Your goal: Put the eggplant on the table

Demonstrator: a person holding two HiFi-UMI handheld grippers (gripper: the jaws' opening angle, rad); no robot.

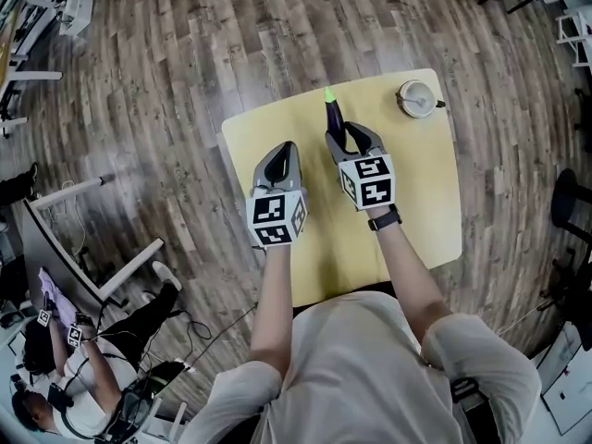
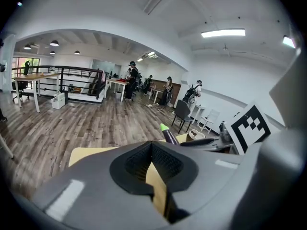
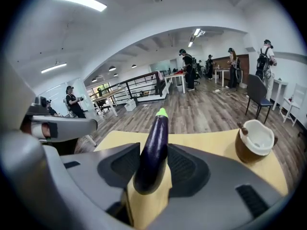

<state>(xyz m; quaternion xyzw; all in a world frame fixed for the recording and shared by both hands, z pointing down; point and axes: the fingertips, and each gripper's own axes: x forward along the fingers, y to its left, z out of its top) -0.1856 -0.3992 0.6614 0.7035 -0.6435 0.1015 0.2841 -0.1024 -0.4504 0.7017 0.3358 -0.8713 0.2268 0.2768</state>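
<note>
A dark purple eggplant (image 1: 332, 114) with a green stem tip sticks out forward from my right gripper (image 1: 347, 139), above the far middle of the yellow table (image 1: 416, 183). In the right gripper view the jaws of the right gripper (image 3: 153, 163) are shut on the eggplant (image 3: 156, 143), clamping its thick end while the green tip points away. My left gripper (image 1: 282, 155) hovers over the table just left of it. Its jaws (image 2: 152, 164) stand together with nothing between them. From the left gripper view the eggplant (image 2: 169, 135) shows to the right.
A brown coconut-shell bowl (image 1: 416, 98) with a white inside stands at the table's far right corner (image 3: 254, 140). Wooden floor surrounds the table. A dark chair (image 1: 564, 202) stands at the right. A seated person (image 1: 83, 368) and white desk legs are at the lower left.
</note>
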